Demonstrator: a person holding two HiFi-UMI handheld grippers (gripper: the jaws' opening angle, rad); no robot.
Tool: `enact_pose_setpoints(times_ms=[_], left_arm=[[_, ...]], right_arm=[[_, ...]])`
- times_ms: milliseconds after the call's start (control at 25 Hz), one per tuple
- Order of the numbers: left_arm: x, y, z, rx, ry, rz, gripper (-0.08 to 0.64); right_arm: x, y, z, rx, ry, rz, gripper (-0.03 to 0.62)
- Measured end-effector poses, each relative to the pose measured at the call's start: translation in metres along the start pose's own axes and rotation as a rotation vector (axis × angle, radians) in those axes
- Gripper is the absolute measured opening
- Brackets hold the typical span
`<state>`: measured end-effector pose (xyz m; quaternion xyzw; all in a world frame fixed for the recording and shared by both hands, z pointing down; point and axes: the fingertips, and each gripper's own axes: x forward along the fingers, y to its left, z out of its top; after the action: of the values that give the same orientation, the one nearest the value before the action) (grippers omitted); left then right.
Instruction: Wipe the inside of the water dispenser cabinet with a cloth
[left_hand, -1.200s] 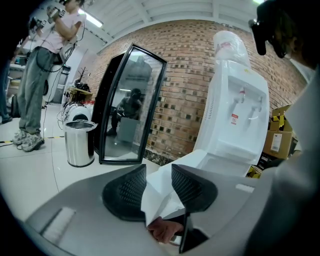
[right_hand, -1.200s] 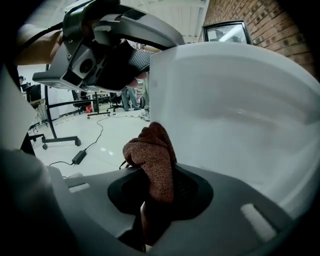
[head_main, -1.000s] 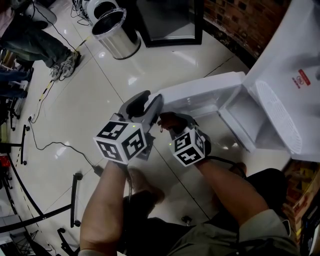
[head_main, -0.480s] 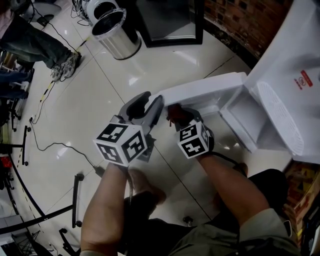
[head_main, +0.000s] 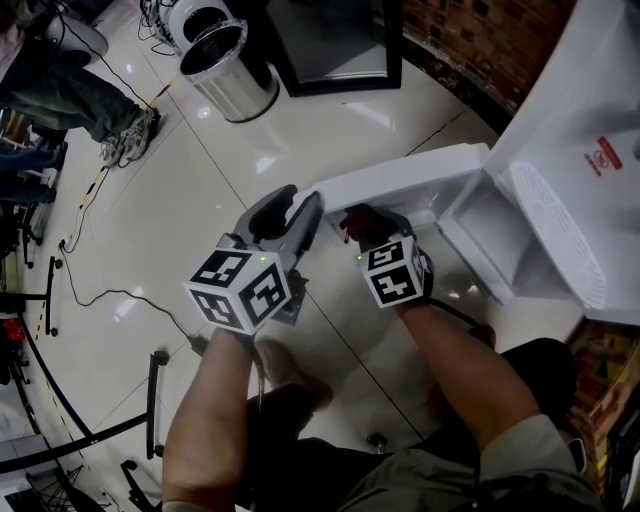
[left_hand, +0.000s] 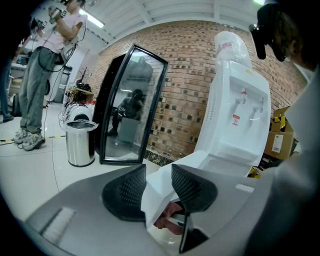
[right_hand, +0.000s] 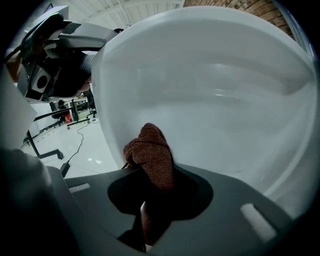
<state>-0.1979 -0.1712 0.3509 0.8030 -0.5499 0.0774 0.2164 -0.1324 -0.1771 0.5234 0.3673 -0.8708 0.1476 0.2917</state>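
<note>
Water dispenser cabinet (head_main: 490, 235) stands open at the foot of the white dispenser (head_main: 580, 150), ahead and to the right of both sets of jaws, its hollow white interior facing the camera on the person's head. The cabinet's white door (head_main: 400, 185) swings out toward the left, and its free edge runs straight between the jaws of the left gripper (head_main: 305, 200). The two ribbed pads are closed partway onto that edge, one on each face of the panel, gripping it.

Beyond the left jaws, a tall black-framed glass panel (left_hand: 131, 107) leans against a brick wall (left_hand: 185, 75), with a shiny metal bin (left_hand: 80, 142) just to its left on the pale tiled floor (head_main: 180, 200). A person (left_hand: 45, 75) in loose trousers stands further left, well away from the jaws, and a thin cable (head_main: 100, 290) trails across the tiles.

The right gripper (head_main: 358, 222) sits just right of the left one, tucked under the door on its cabinet side. Its jaws are drawn in tight on a reddish-brown cloth (right_hand: 150, 147), which bunches up between them and pokes out past their tips. The rounded end of the cloth lies up against a smooth white wall that fills almost everything ahead of the right jaws; whether it presses there or only nears it cannot be told.
</note>
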Motion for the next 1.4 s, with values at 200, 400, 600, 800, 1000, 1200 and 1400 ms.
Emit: enact_pose_setpoints(times_ms=[200,400,600,800,1000,1200,1400], left_arm=[[0.001,0.000,0.000,0.000,0.001,0.003,0.137],[0.001,0.000,0.000,0.000,-0.001,0.006,0.137],[0.002,0.000,0.001,0.000,-0.003,0.006,0.137],[0.002,0.000,0.000,0.000,-0.002,0.007,0.137],[0.002,0.001,0.001,0.001,-0.006,0.011,0.137],[0.002,0.003,0.002,-0.002,-0.009,0.018,0.137],[0.003,0.004,0.003,-0.004,-0.012,0.028,0.137]], right_arm=[[-0.007,-0.024,-0.009,0.055,0.019,-0.061,0.100],[-0.013,-0.047,-0.015,0.101,0.031,-0.113,0.101],[-0.019,-0.067,-0.020,0.147,0.037,-0.163,0.100],[-0.026,-0.094,-0.028,0.215,0.047,-0.225,0.100],[-0.034,-0.111,-0.028,0.240,0.041,-0.271,0.100],[-0.051,-0.140,-0.035,0.318,0.025,-0.346,0.100],[-0.070,-0.155,-0.041,0.342,0.020,-0.378,0.100]])
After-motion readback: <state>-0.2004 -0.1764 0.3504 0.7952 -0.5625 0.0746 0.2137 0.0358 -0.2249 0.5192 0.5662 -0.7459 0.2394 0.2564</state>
